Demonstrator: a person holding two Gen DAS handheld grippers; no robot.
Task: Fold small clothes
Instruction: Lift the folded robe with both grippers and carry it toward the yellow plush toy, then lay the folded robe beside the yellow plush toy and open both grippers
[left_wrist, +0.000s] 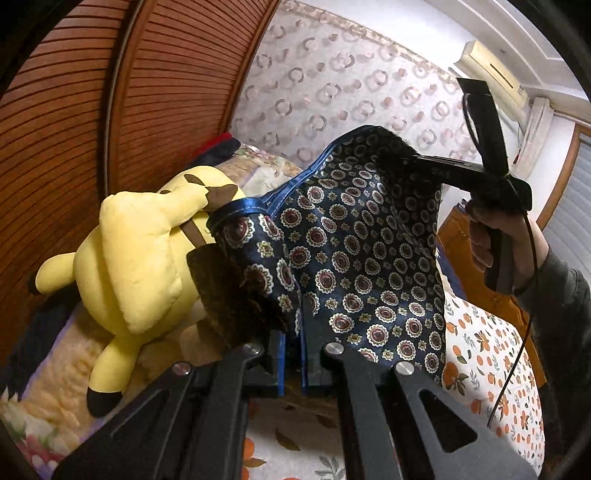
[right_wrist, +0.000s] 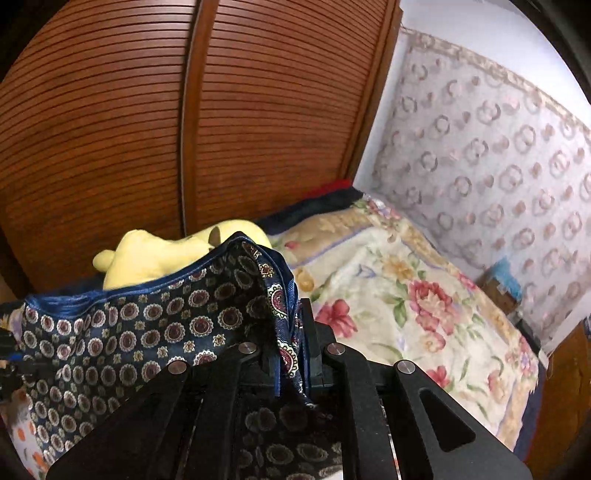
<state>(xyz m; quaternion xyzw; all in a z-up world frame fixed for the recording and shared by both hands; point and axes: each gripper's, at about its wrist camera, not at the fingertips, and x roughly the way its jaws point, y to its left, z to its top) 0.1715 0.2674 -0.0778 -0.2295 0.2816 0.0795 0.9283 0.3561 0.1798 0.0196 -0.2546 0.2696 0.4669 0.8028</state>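
While both grippers clamp its blue-trimmed edge, the navy patterned garment (left_wrist: 354, 258) hangs stretched between them above the bed (right_wrist: 388, 280). Left gripper (left_wrist: 291, 354) pinches one corner; right gripper (right_wrist: 291, 354) pinches the other, a hand (left_wrist: 506, 240) gripping its handle. A yellow plush toy (left_wrist: 136, 258) lies along the bed's edge beside the slatted wardrobe (right_wrist: 147, 110).

Left tool (left_wrist: 293, 363): matte black linkage arms, round silver screws at pivots, blue-edged fingers, triangular cutout in right arm. Right tool (right_wrist: 291, 363): same black build, silver screws, triangular cutout. Seen from left wrist view, right tool (left_wrist: 400, 158) has long black body, thin black cable trailing down. Hand (left_wrist: 498, 240) on black grip; dark grey sleeve (left_wrist: 561, 295).
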